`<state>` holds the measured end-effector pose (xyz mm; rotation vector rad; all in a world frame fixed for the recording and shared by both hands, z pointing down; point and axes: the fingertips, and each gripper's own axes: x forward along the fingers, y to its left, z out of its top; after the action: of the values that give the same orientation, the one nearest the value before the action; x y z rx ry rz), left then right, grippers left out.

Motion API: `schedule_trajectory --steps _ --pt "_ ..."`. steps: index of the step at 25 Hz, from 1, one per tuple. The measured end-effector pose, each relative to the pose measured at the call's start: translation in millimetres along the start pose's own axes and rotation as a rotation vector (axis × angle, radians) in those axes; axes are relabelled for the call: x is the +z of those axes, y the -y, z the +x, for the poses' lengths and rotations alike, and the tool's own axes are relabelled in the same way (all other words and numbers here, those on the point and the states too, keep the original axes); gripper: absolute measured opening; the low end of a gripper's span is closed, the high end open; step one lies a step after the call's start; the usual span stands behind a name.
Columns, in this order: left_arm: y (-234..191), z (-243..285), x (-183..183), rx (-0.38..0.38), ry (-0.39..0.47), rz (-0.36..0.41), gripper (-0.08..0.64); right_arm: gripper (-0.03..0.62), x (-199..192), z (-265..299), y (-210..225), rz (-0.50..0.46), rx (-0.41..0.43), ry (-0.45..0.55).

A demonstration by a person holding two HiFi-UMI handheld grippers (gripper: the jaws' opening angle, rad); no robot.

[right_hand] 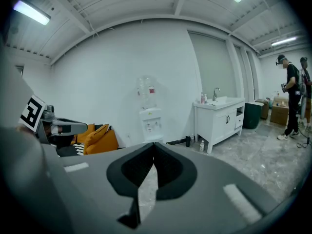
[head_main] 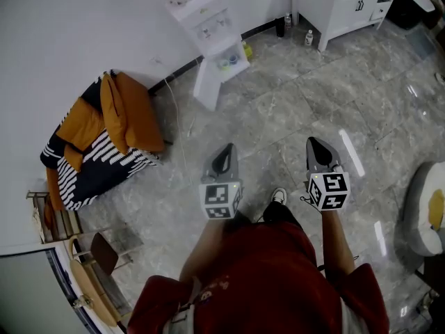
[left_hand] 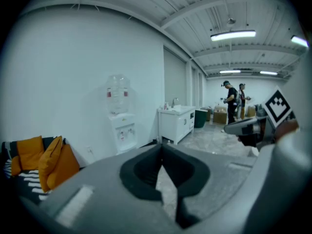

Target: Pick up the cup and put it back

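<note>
**A:** What is at the left?

**B:** Orange cushions (head_main: 125, 110) lie on a striped blanket (head_main: 97, 169), against the wall.

**A:** And next to that?

**B:** A white dispenser (head_main: 212, 33) stands at the wall, on the grey floor (head_main: 278, 110).

**A:** Where are the grippers?

**B:** Both are held out over the floor, side by side and apart. The left gripper (head_main: 225, 152) points towards the dispenser. In its own view its fingers (left_hand: 146, 169) meet at the tips with nothing between them.

**A:** And the right one?

**B:** The right gripper (head_main: 314, 148) is level with the left. Its fingers (right_hand: 168, 172) are also pressed together at the tips and are empty.

**A:** What is further right?

**B:** A white cabinet (head_main: 348, 9) stands at the wall. Two bottles (head_main: 309, 37) are on the floor just beside its leg. In the gripper views, two people (right_hand: 292, 94) stand far down the room.

**A:** Where is the cup?

**B:** I cannot tell. Something small and green sits on the dispenser's tray, but it is too small to name.
</note>
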<state>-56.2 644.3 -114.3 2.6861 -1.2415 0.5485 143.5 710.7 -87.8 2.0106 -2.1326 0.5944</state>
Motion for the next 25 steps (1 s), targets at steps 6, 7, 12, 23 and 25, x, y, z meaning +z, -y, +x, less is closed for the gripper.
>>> schedule_trajectory --steps 6,7,12,23,25 --pt "8.3 14.9 4.3 0.013 -0.005 0.005 0.0 0.0 4.1 7.5 22.4 0.012 -0.002 0.001" --pt "6.6 17.5 5.9 0.015 -0.004 0.003 -0.001 0.001 6.5 10.8 23.5 0.011 -0.001 0.002" --pt "-6.4 33.7 7.3 0.011 -0.007 -0.028 0.0 0.001 14.5 31.0 23.0 0.001 0.0 -0.001" --pt "-67.9 117.9 9.7 -0.029 -0.013 -0.056 -0.001 0.0 37.4 119.5 27.9 -0.028 -0.04 -0.043" --pt "-87.5 136.6 17.0 -0.031 -0.005 -0.057 -0.001 0.0 50.3 144.7 25.1 -0.04 -0.042 -0.047"
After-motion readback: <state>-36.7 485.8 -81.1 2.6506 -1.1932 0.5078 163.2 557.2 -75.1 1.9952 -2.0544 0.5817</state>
